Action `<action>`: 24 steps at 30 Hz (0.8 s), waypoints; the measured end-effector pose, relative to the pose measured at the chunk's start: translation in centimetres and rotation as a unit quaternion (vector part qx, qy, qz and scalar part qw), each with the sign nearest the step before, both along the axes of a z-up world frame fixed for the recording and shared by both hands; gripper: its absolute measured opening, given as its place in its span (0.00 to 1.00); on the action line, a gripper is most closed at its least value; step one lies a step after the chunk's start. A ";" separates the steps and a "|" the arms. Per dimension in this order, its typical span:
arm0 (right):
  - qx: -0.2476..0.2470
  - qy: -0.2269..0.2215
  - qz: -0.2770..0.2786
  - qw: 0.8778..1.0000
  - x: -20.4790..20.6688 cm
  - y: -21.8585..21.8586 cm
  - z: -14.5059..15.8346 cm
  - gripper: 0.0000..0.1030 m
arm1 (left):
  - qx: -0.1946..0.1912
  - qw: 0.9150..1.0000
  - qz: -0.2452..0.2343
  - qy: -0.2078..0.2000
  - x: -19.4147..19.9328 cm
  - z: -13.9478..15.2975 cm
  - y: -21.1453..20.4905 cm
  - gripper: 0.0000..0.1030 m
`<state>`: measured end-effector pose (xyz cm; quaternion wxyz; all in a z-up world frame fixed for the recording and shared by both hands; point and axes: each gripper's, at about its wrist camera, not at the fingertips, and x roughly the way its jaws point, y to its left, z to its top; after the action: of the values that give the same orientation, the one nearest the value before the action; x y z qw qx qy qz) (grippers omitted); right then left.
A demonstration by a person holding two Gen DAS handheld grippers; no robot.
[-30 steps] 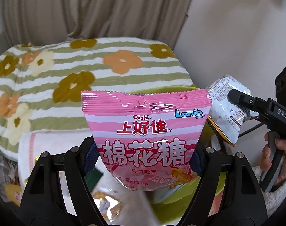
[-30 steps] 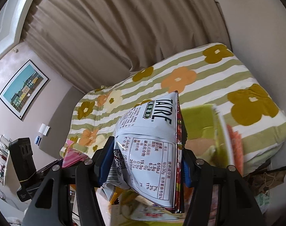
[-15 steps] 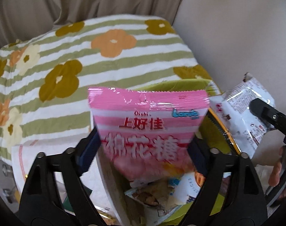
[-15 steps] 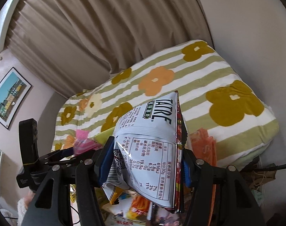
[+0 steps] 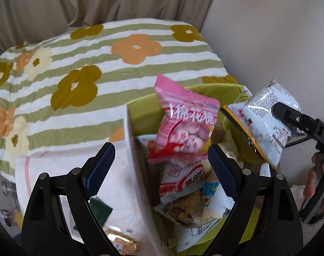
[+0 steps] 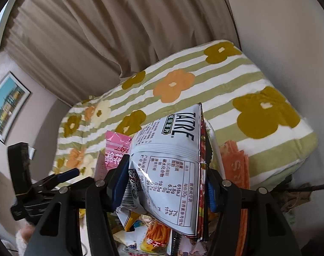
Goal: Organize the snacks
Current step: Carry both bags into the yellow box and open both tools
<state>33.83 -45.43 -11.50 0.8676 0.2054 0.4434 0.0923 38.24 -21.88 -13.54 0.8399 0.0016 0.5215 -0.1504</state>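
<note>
Place: a home bedroom.
Evidence: flowered bedspread (image 6: 183, 89) lying under drawn curtains (image 6: 110, 27); framed picture (image 6: 6, 104) hanging on the wall.

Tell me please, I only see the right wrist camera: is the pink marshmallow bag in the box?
Observer: Yes. The pink marshmallow bag leans tilted on other snacks inside the green box.
Operator: Is the left gripper holding it?
Observer: No. The left gripper grips nothing; its jaws have just been opening, and the bag lies loose.
Operator: Any snacks left outside?
Observer: A gold packet lies on the white cloth beside the box.
</note>
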 end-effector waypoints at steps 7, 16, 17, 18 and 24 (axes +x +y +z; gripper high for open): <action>-0.107 -0.008 0.002 0.994 0.0 1.8 0.8 0.54 | 0.008 1.000 0.016 0.005 -1.9 -0.4 2.1 0.85; -0.152 -0.042 -0.010 0.988 -0.3 3.1 1.0 0.99 | 0.013 1.000 0.025 0.008 -3.9 -0.3 3.7 0.85; -0.150 -0.044 -0.010 0.988 -0.5 3.1 1.1 0.99 | 0.016 0.999 0.026 0.010 -4.2 -0.4 3.9 0.88; -0.147 -0.043 -0.009 0.988 -0.8 3.2 1.2 0.99 | 0.016 0.999 0.027 0.011 -4.3 -0.4 4.0 0.90; -0.140 -0.040 0.006 0.989 -2.6 3.7 1.7 0.99 | 0.019 0.999 0.036 0.011 -6.1 -0.2 4.8 0.93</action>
<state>31.24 -41.73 -9.82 0.9043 0.0756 0.4178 0.0433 32.15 -17.09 -13.73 0.8391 -0.0031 0.5328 -0.1100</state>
